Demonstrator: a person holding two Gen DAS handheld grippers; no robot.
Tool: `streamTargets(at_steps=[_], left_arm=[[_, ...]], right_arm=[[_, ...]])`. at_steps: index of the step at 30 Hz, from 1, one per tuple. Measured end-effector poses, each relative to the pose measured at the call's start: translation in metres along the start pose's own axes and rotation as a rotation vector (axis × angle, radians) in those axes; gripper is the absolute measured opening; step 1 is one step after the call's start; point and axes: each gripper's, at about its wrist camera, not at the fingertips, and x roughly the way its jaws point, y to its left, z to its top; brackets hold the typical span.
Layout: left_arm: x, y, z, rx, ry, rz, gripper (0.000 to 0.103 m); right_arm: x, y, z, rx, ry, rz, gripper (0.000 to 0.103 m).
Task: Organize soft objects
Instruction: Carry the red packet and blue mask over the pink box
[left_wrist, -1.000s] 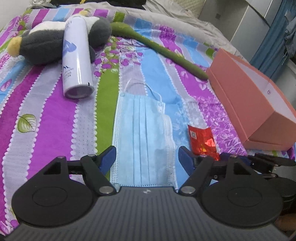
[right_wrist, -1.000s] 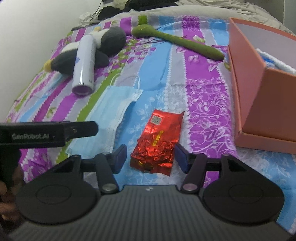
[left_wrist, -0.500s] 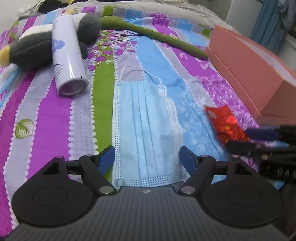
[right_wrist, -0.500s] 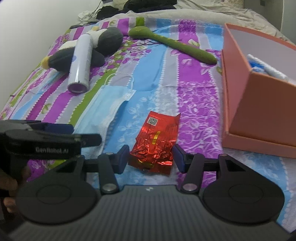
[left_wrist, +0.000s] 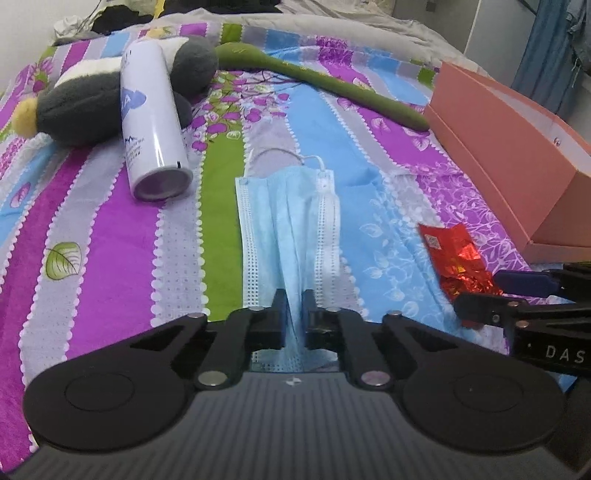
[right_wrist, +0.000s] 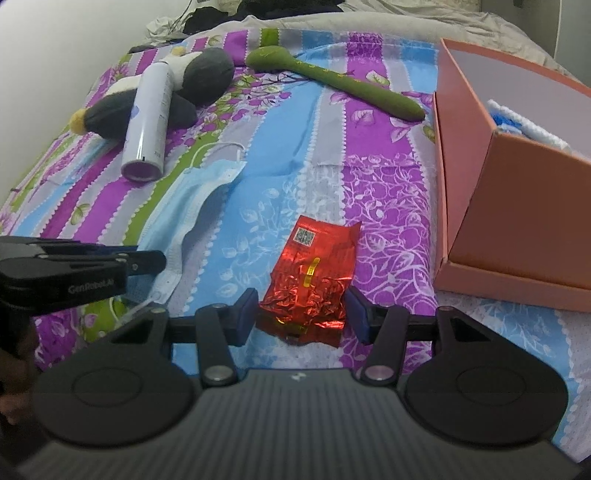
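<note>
A light blue face mask (left_wrist: 291, 221) lies on the striped bedspread, bunched into a ridge along its middle. My left gripper (left_wrist: 294, 295) is closing on its near edge, and the pads pinch the fabric between them. The mask (right_wrist: 192, 199) and left gripper (right_wrist: 147, 258) also show at the left of the right wrist view. A red foil packet (right_wrist: 314, 266) lies flat between the blue pads of my right gripper (right_wrist: 301, 314), which touch its two sides. The left wrist view shows the packet (left_wrist: 458, 258) in the right gripper (left_wrist: 480, 291).
A salmon cardboard box (right_wrist: 517, 206) stands open at the right, with a blue and white soft thing (right_wrist: 517, 125) inside. A grey plush penguin (left_wrist: 85, 107) lies at the back left under a white spray can (left_wrist: 151, 122). A long green plush (left_wrist: 332, 85) lies across the back.
My left jaws went from wide open round the flat mask to pinched on it, gathering it into a ridge. The right jaws narrowed a little onto the red packet.
</note>
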Motion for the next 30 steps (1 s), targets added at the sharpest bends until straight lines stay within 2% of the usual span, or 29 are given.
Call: streamTargets(at_steps=[12, 30], left_arm=[[-0.051, 0.000, 0.012, -0.056, -0.091, -0.051, 0.006], [-0.134, -0.021, 0.038, -0.066, -0.216, -0.092, 0.006]], right_arm=[[-0.029, 0.000, 0.011, 0.003, -0.065, 0.019, 0.055], [-0.111, 0.008, 0.042, -0.023, -0.241, 0.051, 0.055]])
